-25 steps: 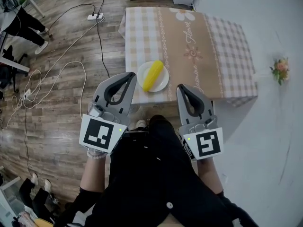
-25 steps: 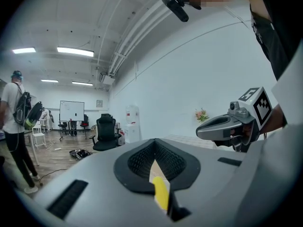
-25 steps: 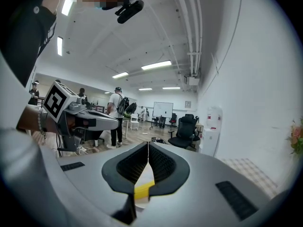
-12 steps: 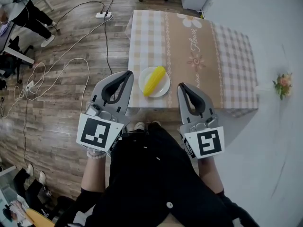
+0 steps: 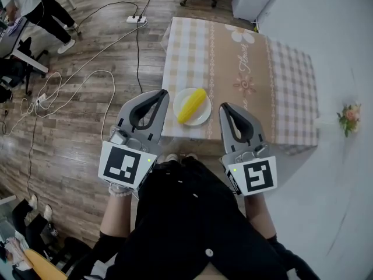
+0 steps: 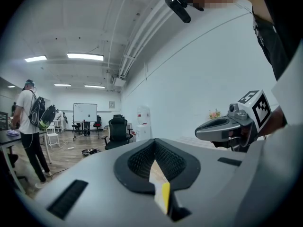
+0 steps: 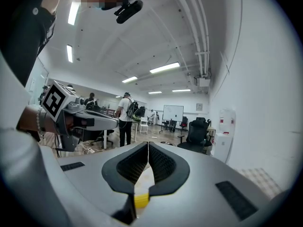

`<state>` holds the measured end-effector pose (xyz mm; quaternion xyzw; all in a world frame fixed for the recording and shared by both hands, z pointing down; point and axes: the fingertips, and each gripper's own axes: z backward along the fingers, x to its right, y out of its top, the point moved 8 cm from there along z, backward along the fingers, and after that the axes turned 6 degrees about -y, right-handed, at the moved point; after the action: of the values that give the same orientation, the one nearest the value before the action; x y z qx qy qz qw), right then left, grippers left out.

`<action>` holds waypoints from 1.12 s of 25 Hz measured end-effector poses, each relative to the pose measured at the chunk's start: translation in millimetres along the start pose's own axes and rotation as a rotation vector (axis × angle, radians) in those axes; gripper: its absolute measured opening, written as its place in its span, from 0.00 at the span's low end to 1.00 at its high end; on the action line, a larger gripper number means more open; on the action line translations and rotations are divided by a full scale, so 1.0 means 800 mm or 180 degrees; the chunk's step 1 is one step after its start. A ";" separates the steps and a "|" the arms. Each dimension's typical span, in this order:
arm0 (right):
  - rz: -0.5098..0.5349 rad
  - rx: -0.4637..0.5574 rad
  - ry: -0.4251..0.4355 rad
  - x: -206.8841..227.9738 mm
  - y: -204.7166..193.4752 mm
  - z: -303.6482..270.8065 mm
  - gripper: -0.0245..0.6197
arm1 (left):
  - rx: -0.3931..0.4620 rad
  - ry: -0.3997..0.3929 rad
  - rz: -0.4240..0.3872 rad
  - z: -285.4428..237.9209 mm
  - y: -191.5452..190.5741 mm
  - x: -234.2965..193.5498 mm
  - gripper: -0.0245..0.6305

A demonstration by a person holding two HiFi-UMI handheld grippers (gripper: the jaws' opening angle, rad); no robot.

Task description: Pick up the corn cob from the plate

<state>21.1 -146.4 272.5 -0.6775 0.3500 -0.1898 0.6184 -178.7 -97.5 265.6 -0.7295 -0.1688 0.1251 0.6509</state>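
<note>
While left gripper (image 5: 156,94) and right gripper (image 5: 226,107) fingers sit closed, the corn cob (image 5: 192,105) — yellow — spans its plate (image 5: 201,119).

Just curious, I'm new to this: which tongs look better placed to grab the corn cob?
Left, narrowly. The left tongs point toward the corn cob and sit closest to the plate; the right tongs sit slightly farther off. Both are shut, so either must open first.

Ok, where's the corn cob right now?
In the head view the corn cob lies on the white plate at the near edge of the table, between the tips of the left claw and right claw.
</note>
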 end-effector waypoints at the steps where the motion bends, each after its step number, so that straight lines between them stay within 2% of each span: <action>1: 0.0001 0.0002 0.0006 0.000 0.000 0.000 0.10 | -0.0002 -0.0002 -0.0002 -0.001 0.000 0.001 0.06; 28: -0.0022 -0.0044 -0.0020 0.020 -0.013 0.019 0.10 | -0.0045 -0.0070 0.0000 -0.021 -0.003 0.025 0.06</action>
<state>45.1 -147.2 277.2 -0.6836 0.3470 -0.1874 0.6141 -153.7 -104.1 270.3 -0.7327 -0.1768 0.1318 0.6439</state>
